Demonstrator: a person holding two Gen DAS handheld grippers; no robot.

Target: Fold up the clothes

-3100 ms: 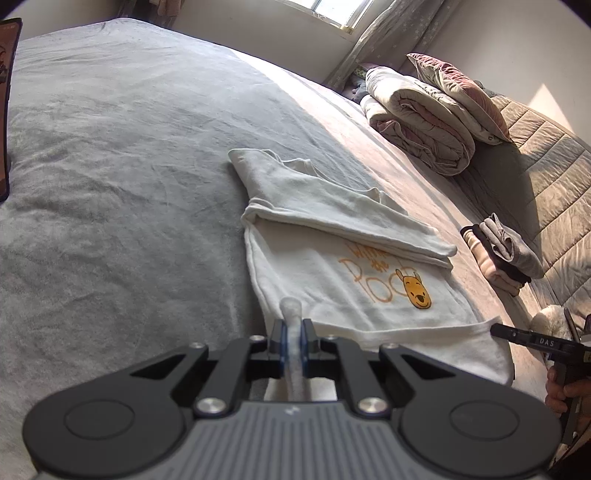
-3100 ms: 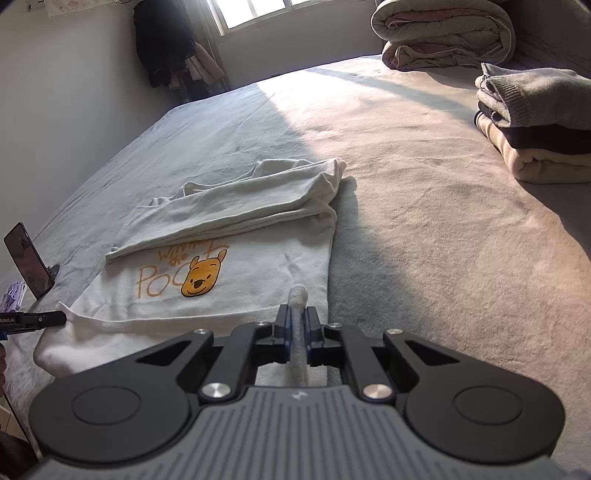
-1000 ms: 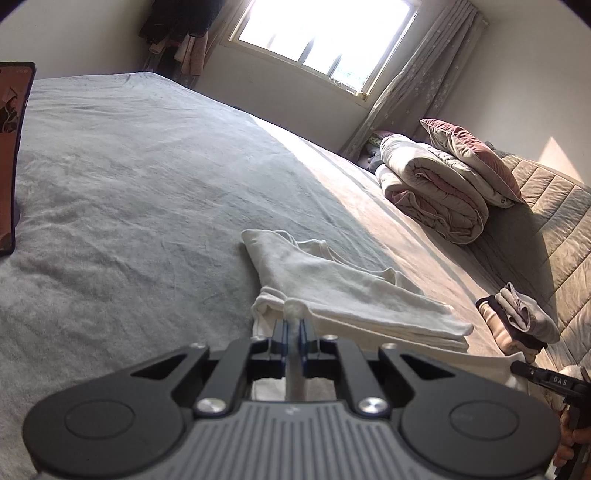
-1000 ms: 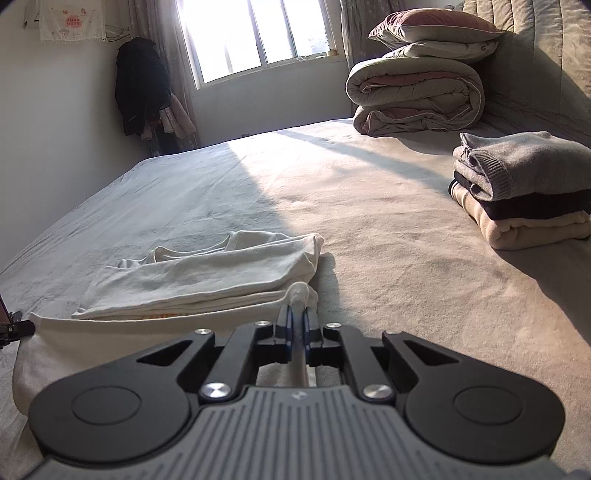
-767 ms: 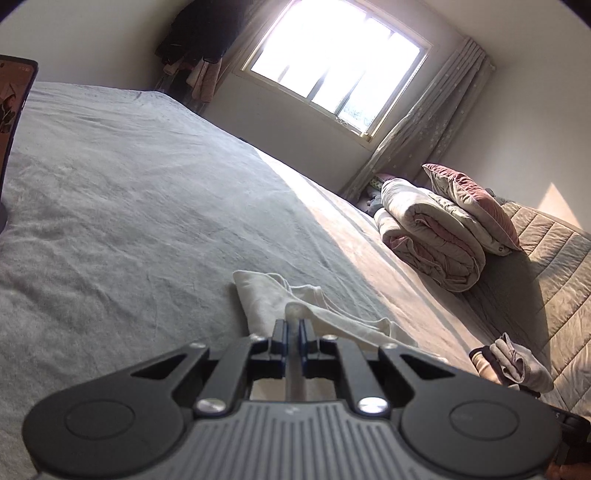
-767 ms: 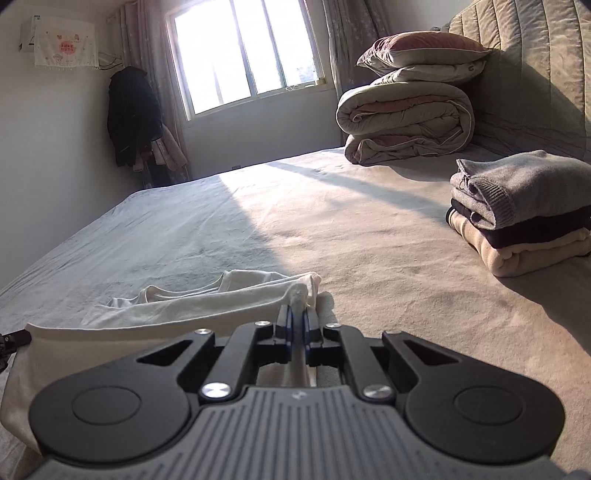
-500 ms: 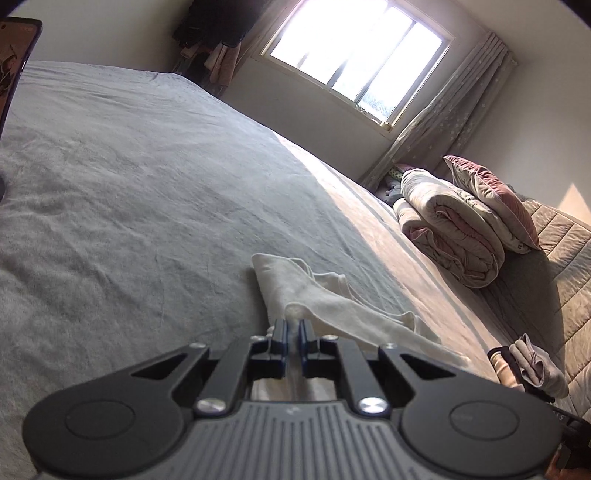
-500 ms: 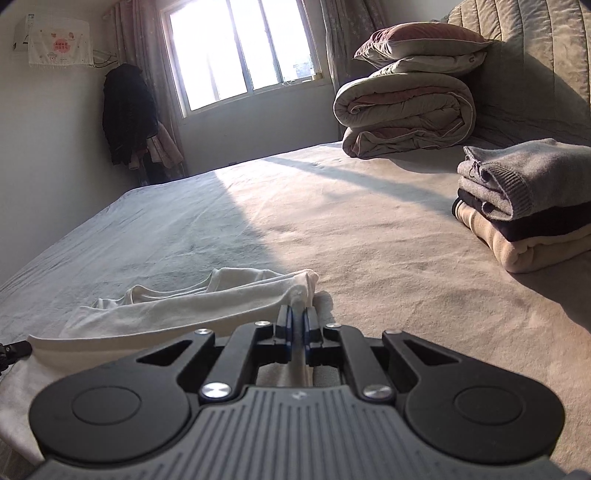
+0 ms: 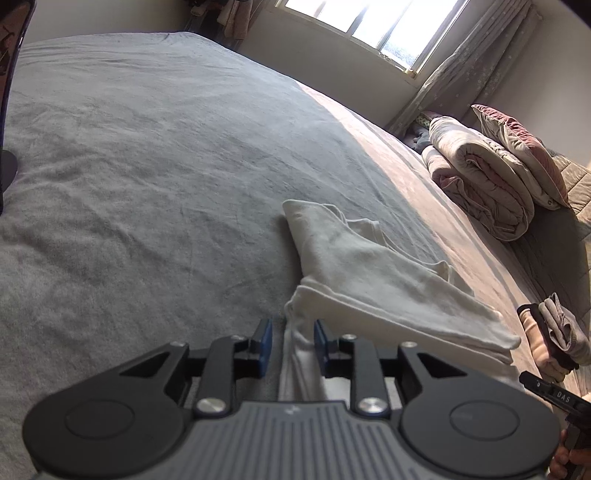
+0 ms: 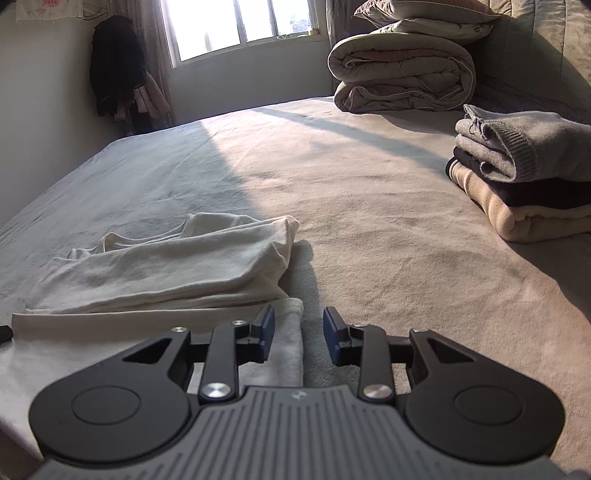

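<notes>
Left gripper point(image 9: 291, 345): jaws opening, narrow gap, blue pads clear of the white fabric edge standing between them. Right gripper point(image 10: 298, 338): jaws opening, narrow gap, corner of same fabric lying by the left pad, not pressed. White shirt point(image 10: 166, 269): folded, flat on grey bedspread point(image 9: 147, 166), just beyond both grippers, near edge doubled over. Stack of folded clothes point(image 10: 524, 177): far right, well apart from shirt. Rolled quilt point(image 10: 402, 74) with pillow point(image 9: 517, 155) on top: far end, below window point(image 10: 240, 26).
</notes>
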